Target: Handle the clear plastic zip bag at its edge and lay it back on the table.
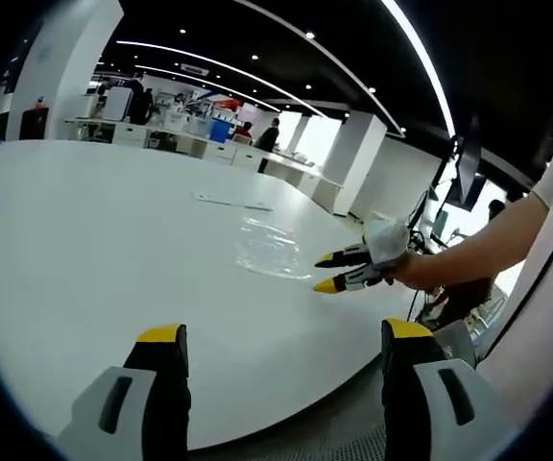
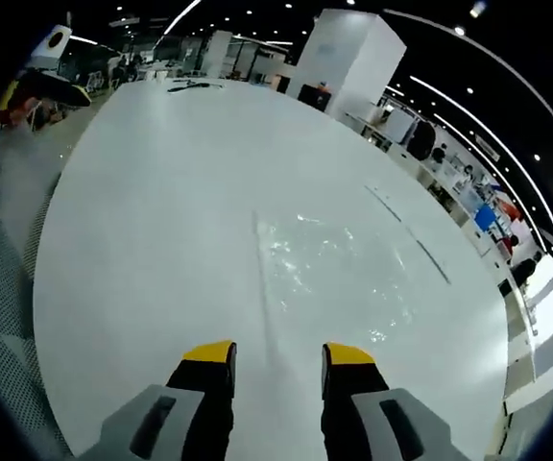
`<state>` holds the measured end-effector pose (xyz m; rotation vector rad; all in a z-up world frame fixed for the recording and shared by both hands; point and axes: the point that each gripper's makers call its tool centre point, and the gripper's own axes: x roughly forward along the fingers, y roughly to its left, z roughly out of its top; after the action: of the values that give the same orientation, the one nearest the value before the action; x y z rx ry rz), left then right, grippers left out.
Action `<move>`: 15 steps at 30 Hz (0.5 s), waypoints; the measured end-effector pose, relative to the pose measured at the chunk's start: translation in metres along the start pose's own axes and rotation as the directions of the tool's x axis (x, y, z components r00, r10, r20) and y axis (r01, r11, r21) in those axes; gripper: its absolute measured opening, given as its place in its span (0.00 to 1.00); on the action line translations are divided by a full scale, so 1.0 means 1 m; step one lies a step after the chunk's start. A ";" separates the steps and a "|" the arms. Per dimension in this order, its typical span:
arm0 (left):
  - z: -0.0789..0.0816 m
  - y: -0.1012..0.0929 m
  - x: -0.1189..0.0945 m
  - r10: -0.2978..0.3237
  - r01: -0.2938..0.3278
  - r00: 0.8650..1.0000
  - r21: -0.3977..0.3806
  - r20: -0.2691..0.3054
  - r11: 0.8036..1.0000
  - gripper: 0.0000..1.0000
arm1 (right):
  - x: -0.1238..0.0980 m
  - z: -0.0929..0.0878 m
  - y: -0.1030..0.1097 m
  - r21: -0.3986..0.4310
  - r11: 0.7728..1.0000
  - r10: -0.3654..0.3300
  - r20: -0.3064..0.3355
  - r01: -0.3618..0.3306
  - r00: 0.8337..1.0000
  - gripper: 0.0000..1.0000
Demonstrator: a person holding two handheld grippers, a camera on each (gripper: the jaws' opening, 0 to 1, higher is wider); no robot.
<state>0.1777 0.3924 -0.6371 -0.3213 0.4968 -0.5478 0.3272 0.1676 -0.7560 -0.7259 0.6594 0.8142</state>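
Observation:
The clear plastic zip bag (image 1: 272, 248) lies flat on the white table (image 1: 94, 240). In the right gripper view the bag (image 2: 339, 269) spreads ahead and to the right, and its long straight edge runs down toward the gap between my jaws. My right gripper (image 2: 278, 353) is open, low over the table at that edge, with nothing held. In the left gripper view the right gripper (image 1: 326, 273), held by a gloved hand, points at the bag's near side. My left gripper (image 1: 284, 334) is open and empty, back near the table's front edge, well away from the bag.
A thin flat strip (image 1: 230, 200) lies beyond the bag, also visible as strips (image 2: 411, 235). Small dark items (image 2: 195, 86) sit at the table's far end. The curved table edge (image 2: 41, 259) drops to grey floor. Desks, people and a white pillar (image 2: 348, 53) stand beyond.

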 end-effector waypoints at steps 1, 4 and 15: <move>0.000 0.001 0.000 0.001 -0.001 1.000 -0.001 0.000 1.000 0.81 | 0.002 0.000 -0.001 -0.005 1.000 0.003 -0.004 -0.003 1.000 0.32; 0.000 0.001 0.000 0.004 -0.004 1.000 -0.002 0.000 1.000 0.81 | 0.005 0.000 -0.003 -0.017 1.000 0.009 -0.013 -0.009 1.000 0.31; 0.000 0.002 0.000 0.012 -0.012 1.000 -0.008 -0.003 1.000 0.81 | 0.017 -0.009 -0.005 -0.066 0.997 0.037 -0.050 -0.041 0.998 0.19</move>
<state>0.1790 0.3940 -0.6379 -0.3246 0.5040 -0.5345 0.3381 0.1650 -0.7726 -0.7977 0.6949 0.8598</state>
